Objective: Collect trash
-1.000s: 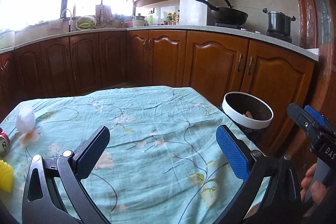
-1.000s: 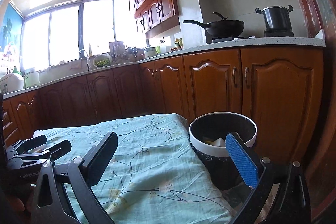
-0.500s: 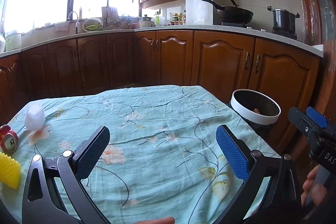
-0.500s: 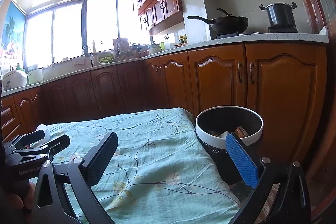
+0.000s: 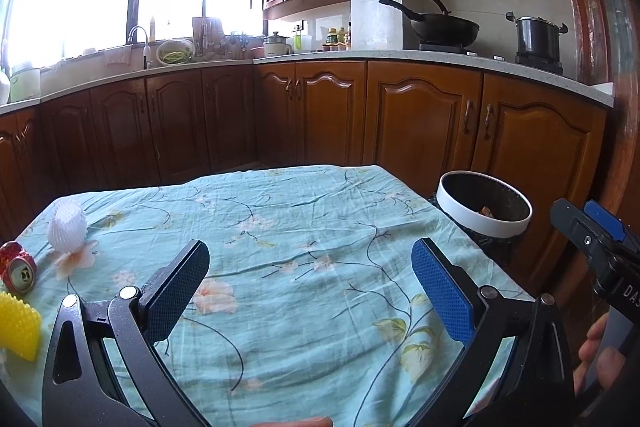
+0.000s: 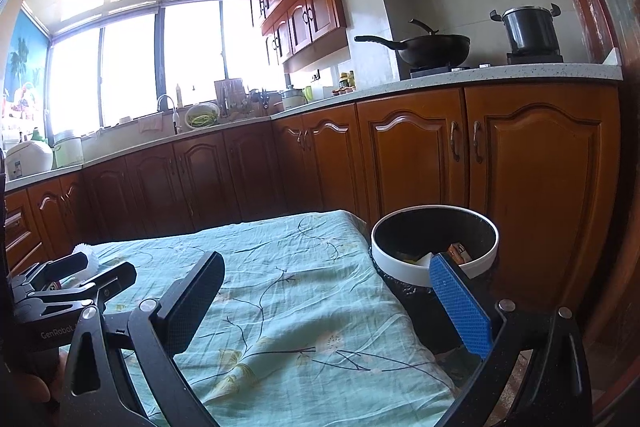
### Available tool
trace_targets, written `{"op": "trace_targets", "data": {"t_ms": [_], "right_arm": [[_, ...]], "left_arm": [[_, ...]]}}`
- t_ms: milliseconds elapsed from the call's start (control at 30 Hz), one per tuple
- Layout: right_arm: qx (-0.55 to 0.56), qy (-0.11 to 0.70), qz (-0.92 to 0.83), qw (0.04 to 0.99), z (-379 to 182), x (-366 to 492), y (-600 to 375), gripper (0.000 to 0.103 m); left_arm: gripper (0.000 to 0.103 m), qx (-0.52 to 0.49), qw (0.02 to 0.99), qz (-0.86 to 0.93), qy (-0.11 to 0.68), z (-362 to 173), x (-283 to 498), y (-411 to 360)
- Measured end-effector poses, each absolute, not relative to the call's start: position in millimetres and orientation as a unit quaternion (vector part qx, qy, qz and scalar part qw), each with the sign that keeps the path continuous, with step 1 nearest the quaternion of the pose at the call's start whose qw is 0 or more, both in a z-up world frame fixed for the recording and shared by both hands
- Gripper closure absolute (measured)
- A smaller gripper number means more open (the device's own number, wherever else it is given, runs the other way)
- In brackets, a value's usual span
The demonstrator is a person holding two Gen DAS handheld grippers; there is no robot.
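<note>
Hand-held gripper (image 5: 312,287) over tablecloth (image 5: 304,227); kitchen cabinets (image 5: 424,123).

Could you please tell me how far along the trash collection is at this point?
Partly done: some scraps already lie in the bin. Nothing is in hand; the left gripper and right gripper are both open. Left on the table: red can, white foam net, yellow spiky piece.

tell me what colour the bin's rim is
White, around a black inside; the bin shows best in the right wrist view.
</note>
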State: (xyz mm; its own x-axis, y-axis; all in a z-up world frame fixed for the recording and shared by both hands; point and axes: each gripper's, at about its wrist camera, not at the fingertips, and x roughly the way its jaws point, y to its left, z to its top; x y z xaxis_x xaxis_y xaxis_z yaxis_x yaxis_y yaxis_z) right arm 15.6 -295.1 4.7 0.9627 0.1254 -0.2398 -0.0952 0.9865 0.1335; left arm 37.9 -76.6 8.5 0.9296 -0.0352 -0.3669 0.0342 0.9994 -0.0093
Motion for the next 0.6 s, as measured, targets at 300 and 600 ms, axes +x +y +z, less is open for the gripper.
{"op": "trace_targets", "data": {"t_ms": [300, 600], "right_arm": [[0.064, 0.129, 0.058, 0.988, 2.6, 16.8, -296.3, 0.0], [0.067, 0.129, 0.06, 0.987, 2.0, 16.6, -297.2, 0.0]], "left_arm": [[0.0, 0.004, 0.983, -0.02, 0.185, 8.5, 33.9, -81.7], [0.0, 0.007, 0.983, -0.019, 0.18, 9.3, 31.3, -84.1]]}}
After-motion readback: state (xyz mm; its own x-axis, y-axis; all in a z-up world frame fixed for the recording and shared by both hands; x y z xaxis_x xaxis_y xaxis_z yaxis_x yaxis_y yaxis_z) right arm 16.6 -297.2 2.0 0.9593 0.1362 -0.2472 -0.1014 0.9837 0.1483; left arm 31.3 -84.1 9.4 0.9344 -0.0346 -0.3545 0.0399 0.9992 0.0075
